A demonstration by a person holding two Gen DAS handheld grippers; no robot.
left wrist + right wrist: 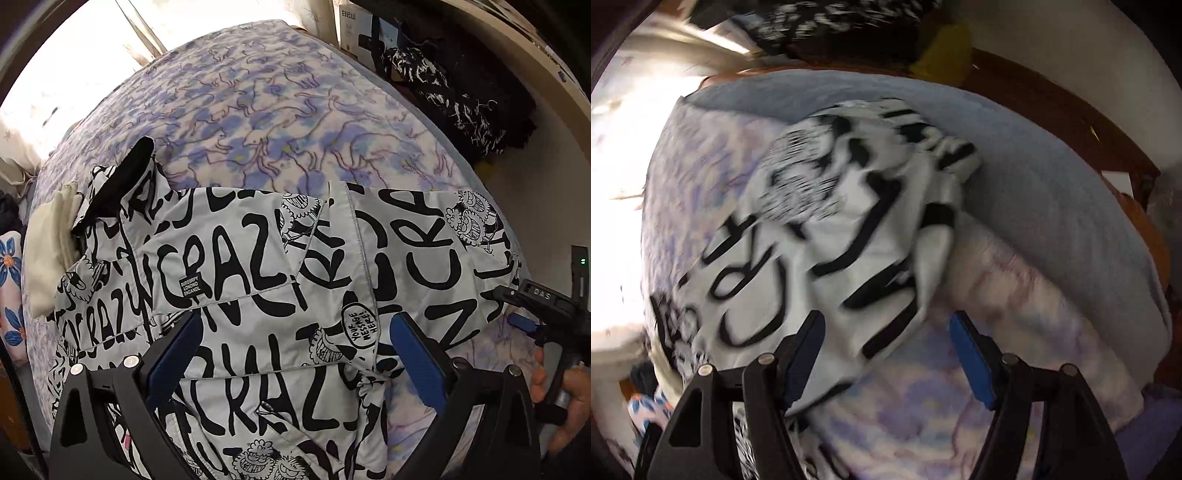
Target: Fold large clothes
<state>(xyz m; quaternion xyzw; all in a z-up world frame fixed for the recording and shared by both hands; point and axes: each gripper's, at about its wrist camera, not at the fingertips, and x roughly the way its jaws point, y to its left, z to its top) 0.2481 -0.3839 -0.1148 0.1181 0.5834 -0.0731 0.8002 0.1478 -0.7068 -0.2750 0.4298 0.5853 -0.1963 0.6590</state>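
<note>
bare bedspread (258, 99) beyond jacket (258, 266)

Bed (266, 110) w/ purple-blue animal-print blanket fills the room's middle. Bright window w/ pale curtain (140, 33) at 11 o'clock, glare strong. Cream wall (554, 166) at 3. Wooden bed frame (1052, 110) at 1-2 o'clock, right view.

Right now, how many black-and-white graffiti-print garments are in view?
2: the printed jacket spread on the bed under both hand-held grippers, and a dark printed garment heaped beside the bed. Others may be hidden.
</note>
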